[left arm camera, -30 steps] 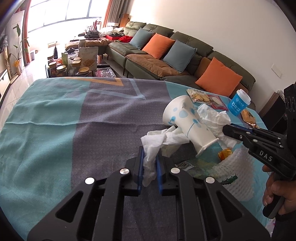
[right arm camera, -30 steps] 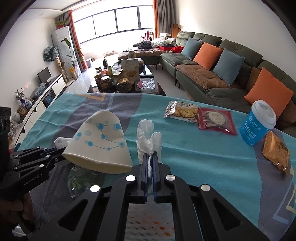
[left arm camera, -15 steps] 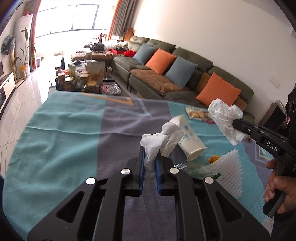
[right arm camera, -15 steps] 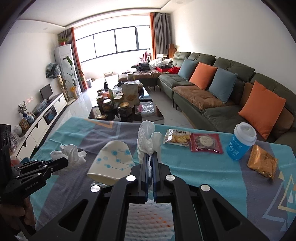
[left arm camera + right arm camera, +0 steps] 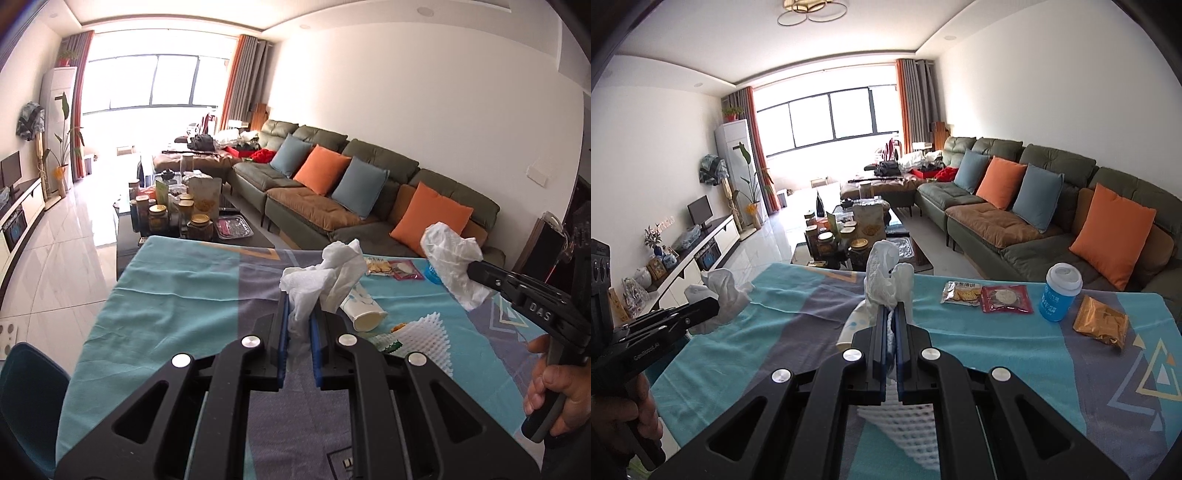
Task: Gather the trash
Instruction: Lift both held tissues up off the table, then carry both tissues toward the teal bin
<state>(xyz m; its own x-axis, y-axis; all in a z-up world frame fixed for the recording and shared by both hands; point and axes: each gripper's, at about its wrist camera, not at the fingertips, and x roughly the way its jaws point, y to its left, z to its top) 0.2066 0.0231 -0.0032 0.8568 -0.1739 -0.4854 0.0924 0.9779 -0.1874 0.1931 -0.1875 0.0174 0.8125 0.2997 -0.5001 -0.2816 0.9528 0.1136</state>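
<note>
My left gripper [image 5: 299,302] is shut on a crumpled white tissue [image 5: 325,273] and holds it above the table; from the right wrist it shows at the left edge [image 5: 713,306] with that tissue [image 5: 724,295]. My right gripper [image 5: 892,310] is shut on a second white tissue [image 5: 886,277], also lifted; the left wrist view shows it on the right [image 5: 472,269] with its wad [image 5: 450,258]. A tipped paper cup [image 5: 364,312] with blue dots and a white foam net [image 5: 424,332] lie on the teal and grey cloth below.
On the table's far right stand a blue lidded cup [image 5: 1058,295], a cracker pack [image 5: 962,293], a red pack [image 5: 1006,299] and a gold pack [image 5: 1100,326]. A green wrapper [image 5: 391,345] lies by the net. Beyond are a coffee table with jars [image 5: 842,236] and a sofa [image 5: 1052,221].
Both grippers rose and pulled back from the table, each carrying its tissue up. The paper cup and foam net stayed on the cloth and now sit lower and smaller in view.
</note>
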